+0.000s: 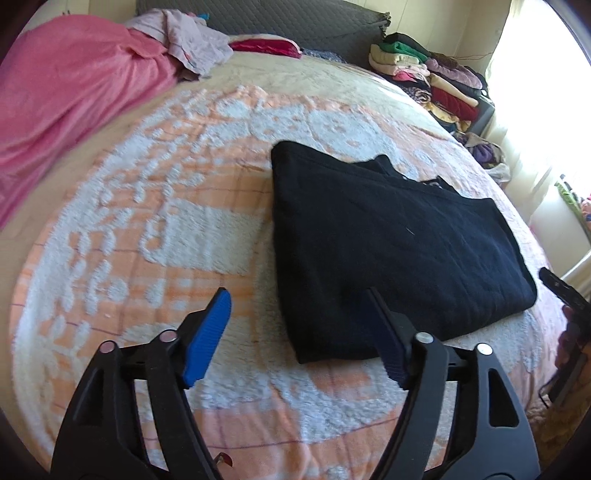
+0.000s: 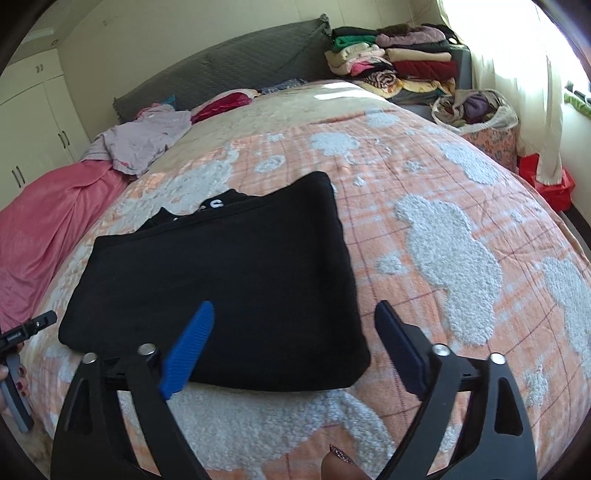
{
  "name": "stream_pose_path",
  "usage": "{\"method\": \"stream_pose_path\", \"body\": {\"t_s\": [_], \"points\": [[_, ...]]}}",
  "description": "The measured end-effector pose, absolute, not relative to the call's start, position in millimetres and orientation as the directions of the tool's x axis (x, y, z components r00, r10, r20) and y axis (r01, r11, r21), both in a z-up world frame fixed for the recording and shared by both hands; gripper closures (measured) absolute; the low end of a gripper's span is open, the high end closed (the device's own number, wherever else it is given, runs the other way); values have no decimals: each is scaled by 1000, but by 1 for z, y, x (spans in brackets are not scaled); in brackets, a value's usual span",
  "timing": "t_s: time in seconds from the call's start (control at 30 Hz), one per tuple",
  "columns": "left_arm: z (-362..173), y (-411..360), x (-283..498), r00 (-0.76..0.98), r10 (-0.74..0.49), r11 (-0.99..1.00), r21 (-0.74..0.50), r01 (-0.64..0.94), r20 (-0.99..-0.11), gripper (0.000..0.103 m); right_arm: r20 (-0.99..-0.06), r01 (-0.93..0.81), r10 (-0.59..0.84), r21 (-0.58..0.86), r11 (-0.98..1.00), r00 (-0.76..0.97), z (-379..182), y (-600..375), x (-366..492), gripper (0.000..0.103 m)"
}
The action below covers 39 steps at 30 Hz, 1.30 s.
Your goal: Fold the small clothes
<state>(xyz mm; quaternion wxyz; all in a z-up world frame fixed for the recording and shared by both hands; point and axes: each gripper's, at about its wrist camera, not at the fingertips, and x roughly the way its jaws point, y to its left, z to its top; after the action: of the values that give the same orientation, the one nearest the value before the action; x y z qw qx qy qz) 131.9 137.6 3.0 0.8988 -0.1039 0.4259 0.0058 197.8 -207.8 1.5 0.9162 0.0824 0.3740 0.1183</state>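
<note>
A black garment [image 1: 388, 254] lies folded into a flat rectangle on the orange and white bedspread [image 1: 166, 229]. It also shows in the right wrist view [image 2: 225, 288], with white letters at its far edge. My left gripper [image 1: 299, 299] is open and empty, just above the garment's near left corner. My right gripper [image 2: 295, 310] is open and empty, above the garment's near right corner. The right gripper shows at the right edge of the left wrist view [image 1: 565, 295]; the left one shows at the left edge of the right wrist view [image 2: 26, 328].
A pink blanket [image 1: 62, 99] and a lilac garment [image 1: 192, 37] lie at the bed's far left. A red item [image 1: 266, 46] lies by the grey headboard [image 1: 280, 18]. A stack of folded clothes [image 2: 399, 62] and a bag of clothes [image 2: 480, 110] stand beside the bed by the window.
</note>
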Motion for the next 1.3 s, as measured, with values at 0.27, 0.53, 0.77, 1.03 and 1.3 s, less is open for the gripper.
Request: {"method": "stream_pose_path", "body": {"t_s": [0.27,0.53,0.77,1.03,1.3], "points": [[13,152,128,661,-53,973,-188,-135,-749,21,-622,-247,382,296,923,683,12,-166,175,6],[22,168,121,683,-22,965,-193,-176,-730,11,-598,-363,427,233,902,678,34,-105,158,5],[28,186,117,693,9,952,-206,-226,-720,10,-605,-486,488,183,855,629,43,-49,150,5],[27,195,119,688,21,944,-211,-252,-725,10,-629,-564,500,117,818,595,34,-1,140,5],[19,205,132,667,25,933,-221,-283,-745,10,-696,-610,443,9,792,565,0,40,143,5]]}}
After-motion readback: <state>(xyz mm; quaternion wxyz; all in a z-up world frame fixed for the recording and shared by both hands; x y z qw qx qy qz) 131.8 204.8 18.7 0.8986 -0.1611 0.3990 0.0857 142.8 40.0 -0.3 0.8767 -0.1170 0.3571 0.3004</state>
